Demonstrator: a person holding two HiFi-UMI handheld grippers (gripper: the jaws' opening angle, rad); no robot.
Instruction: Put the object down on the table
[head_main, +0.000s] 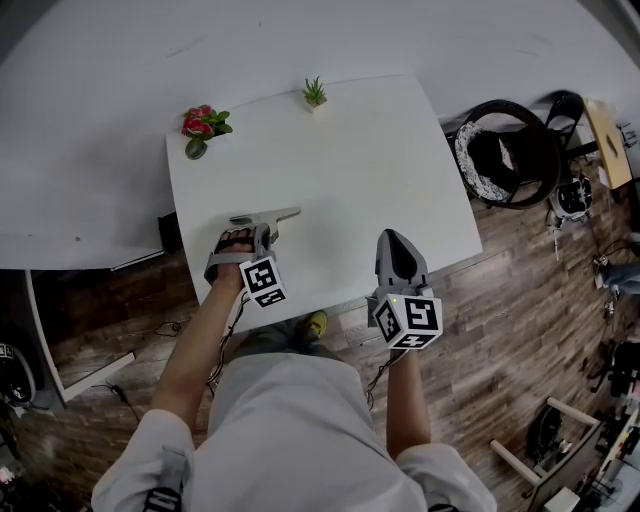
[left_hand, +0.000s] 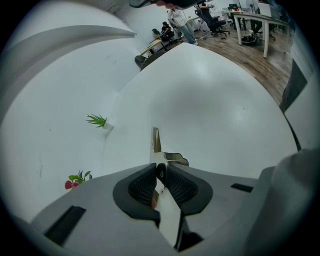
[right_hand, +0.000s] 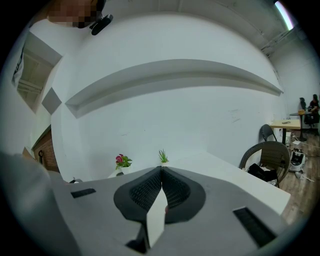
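Slim silvery metal tool (head_main: 268, 215), flat and thin like a blade with a short side tab near its middle, sits low and left of centre in the head view, its long axis running left to right and its narrow tip pointing right. It hangs over the near left part of the square white table (head_main: 370, 160); whether it touches the matte top cannot be told. In the head view's upper left, a small bunch of red flowers with green leaves (head_main: 201, 122) stands at the table's far left corner. Below it the left gripper (head_main: 262, 232), grey plastic with a black-and-white marker cube, has its jaws clamped on the tool. In the left gripper view the ribbed black pads (left_hand: 142, 185) press the tool (left_hand: 156, 142) edge-on from both sides, one end rising above the jaws and the other running down past them. Right of the tool's tip, at the table's far edge, is a small spiky green plant in a pale pot (head_main: 314, 92). Further right, the right gripper (head_main: 397, 242) hovers at the near right edge, well apart from the tool, its jaws pressed together on nothing. At the right of that view stands a dark round woven chair (head_main: 520, 160) on brown wood flooring.
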